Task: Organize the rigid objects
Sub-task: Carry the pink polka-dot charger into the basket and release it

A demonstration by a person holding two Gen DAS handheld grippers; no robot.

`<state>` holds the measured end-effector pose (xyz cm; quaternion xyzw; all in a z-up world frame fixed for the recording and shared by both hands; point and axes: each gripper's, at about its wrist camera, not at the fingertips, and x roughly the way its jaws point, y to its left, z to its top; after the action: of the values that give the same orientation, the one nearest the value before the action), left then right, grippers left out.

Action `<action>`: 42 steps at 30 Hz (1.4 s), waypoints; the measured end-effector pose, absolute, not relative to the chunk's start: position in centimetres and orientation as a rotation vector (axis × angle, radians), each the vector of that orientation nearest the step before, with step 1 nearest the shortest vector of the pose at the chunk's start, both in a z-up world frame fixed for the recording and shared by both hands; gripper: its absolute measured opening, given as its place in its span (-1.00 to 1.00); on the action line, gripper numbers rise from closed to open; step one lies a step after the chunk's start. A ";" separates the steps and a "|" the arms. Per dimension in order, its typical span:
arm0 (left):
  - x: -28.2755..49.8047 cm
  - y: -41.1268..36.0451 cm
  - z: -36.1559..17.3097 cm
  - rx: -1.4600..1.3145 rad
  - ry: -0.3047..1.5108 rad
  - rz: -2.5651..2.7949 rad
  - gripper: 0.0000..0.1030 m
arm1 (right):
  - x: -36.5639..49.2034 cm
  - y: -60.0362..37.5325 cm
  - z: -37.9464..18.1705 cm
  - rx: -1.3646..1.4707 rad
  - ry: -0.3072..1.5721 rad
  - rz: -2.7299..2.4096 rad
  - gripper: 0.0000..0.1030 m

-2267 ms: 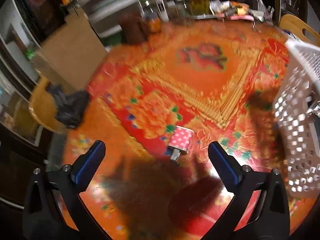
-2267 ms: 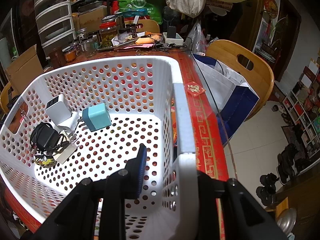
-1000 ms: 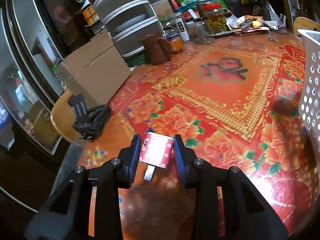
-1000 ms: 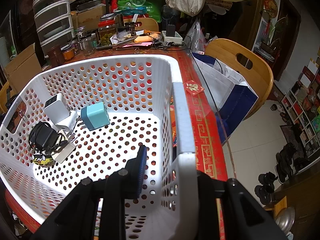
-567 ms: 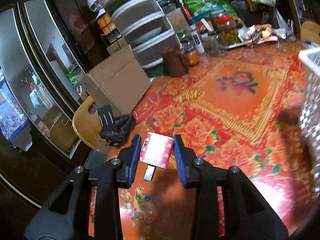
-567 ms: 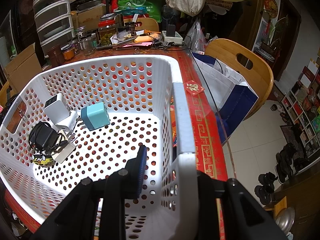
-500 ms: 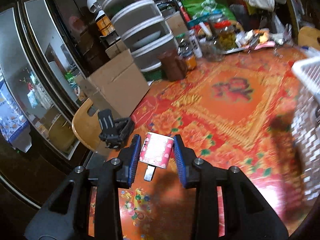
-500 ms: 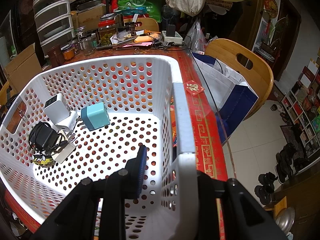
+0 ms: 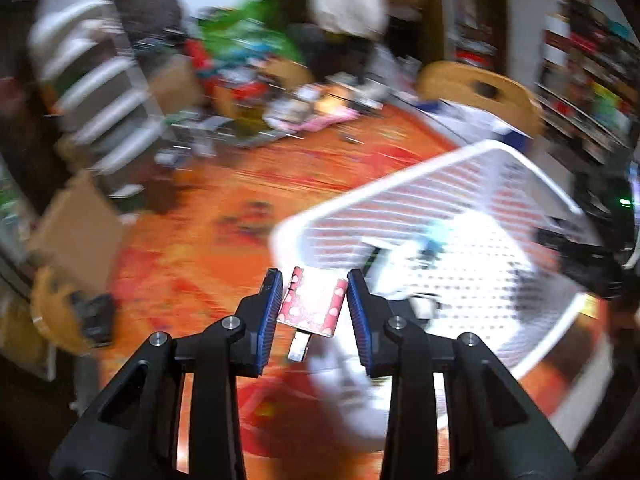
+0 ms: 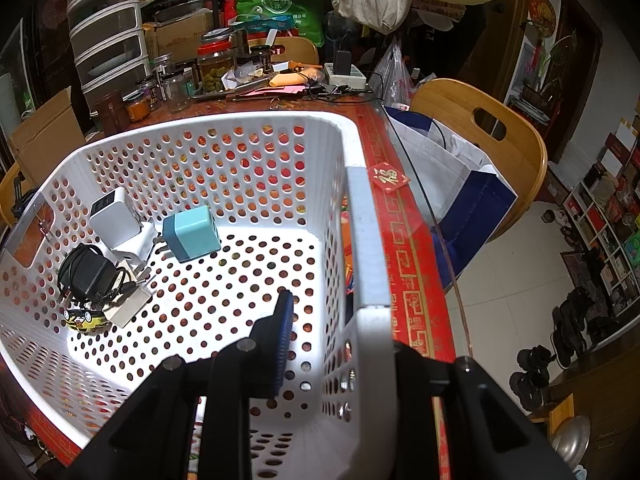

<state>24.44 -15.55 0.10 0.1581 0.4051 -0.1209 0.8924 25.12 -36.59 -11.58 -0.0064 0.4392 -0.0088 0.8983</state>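
— Which step is this?
— The left claw point(image 9: 312, 312), clamped on a pink dotted charger point(image 9: 314, 306), carries it at lower centre, near the white basket point(image 9: 404, 172). Next it likely needs lifting over the rim and letting go.
— Anything in the way?
— The right claw point(image 10: 332, 340) grips the basket's wall; a teal plug point(image 10: 192, 232) and black adapter point(image 10: 86, 272) crowd the left. The surface point(image 9: 192, 280) looks blurred.

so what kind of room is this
Most likely a lived-in home dining room: a table under a red floral cloth, a wooden chair drawn up to it, food jars at its far end and shoes on the tiled floor.
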 end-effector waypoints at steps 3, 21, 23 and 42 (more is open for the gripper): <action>25.8 -18.9 -1.7 0.362 0.918 -0.309 -0.40 | 25.2 -36.5 -11.6 -0.014 0.909 -0.017 -0.51; 32.5 -27.0 -12.4 0.667 1.186 -0.236 -0.40 | 24.8 -36.6 -11.6 -0.013 0.900 0.003 -0.50; 32.8 -27.3 -13.2 0.691 1.201 -0.234 -0.40 | 24.7 -36.6 -11.6 -0.012 0.899 0.003 -0.50; 32.4 -28.3 -13.1 0.792 1.135 -0.239 0.96 | 25.0 -36.6 -11.5 -0.011 0.915 0.002 -0.50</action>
<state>32.38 -28.25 -13.07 0.3641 0.5222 -0.1098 0.7634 25.01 -36.62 -11.49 -0.0053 0.4419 0.0009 0.8971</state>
